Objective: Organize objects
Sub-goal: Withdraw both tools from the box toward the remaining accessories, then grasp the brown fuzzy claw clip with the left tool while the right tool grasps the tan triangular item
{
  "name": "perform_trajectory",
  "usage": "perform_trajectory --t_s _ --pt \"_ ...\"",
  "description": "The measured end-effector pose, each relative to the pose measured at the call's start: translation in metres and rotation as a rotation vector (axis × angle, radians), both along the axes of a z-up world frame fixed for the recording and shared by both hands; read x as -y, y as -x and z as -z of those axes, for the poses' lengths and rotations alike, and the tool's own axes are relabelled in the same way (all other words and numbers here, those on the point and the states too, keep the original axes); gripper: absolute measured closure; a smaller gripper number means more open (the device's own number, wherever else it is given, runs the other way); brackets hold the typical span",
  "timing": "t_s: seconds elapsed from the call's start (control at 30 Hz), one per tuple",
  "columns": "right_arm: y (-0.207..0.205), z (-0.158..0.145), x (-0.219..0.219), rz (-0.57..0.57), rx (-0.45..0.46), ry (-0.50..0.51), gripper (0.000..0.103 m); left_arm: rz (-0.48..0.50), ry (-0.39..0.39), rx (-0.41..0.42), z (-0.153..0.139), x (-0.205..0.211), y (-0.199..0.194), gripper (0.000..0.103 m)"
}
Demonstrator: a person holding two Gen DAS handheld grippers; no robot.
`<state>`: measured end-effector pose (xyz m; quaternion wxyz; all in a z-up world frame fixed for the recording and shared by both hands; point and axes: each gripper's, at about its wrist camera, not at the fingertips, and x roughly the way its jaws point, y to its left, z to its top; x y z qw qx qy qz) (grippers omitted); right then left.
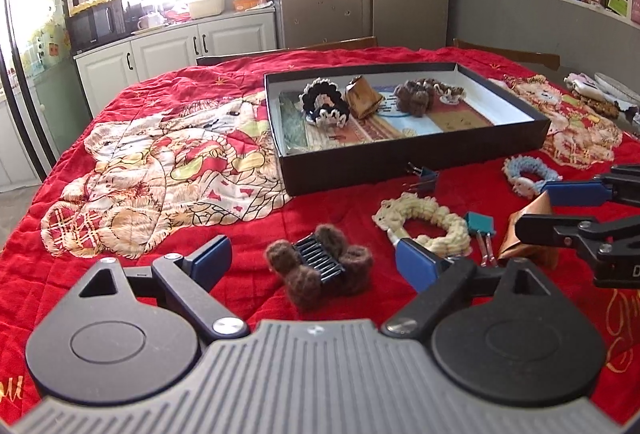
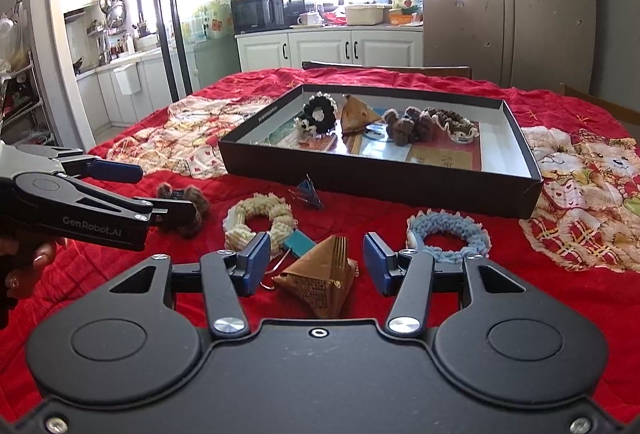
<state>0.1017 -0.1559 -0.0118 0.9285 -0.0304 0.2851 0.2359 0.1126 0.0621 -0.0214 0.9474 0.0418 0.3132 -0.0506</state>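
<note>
Right wrist: pyramid [image 2: 320, 280] between fingers [image 2: 253, 259]

The table is covered by a quilted red cloth [image 1: 168, 106], soft and matt, with stitched bear pictures; the box [image 2: 376, 178] is seen as black card outside, matt, and white inside, its floor lined with glossy printed paper; the brown hair clip [image 1: 320, 266] is made of fuzzy wool around a black plastic comb; the cream scrunchie [image 2: 260, 222] and the blue scrunchie [image 2: 450, 236] are shown as knitted yarn, rough and loopy; the gold pyramid packet [image 2: 320, 282] is of shiny foil paper; the teal binder clip [image 1: 480, 224] is painted metal with wire handles; the right gripper [image 2: 316, 262] is built of matt black plastic, with smooth blue pads and bright metal screws.
</note>
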Motion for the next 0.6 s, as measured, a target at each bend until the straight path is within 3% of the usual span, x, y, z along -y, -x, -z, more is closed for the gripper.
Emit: perform_trajectory --t_s 0.43,0.6 --pt "-0.003 0.012 -0.005 -0.008 -0.022 0.039 0.055 0.001 0.016 -0.014 0.014 -0.003 -0.009 0.01" --pt "-0.004 0.015 -0.007 -0.009 -0.021 0.051 0.056 -0.003 0.02 -0.023 0.016 -0.004 -0.011 0.015"
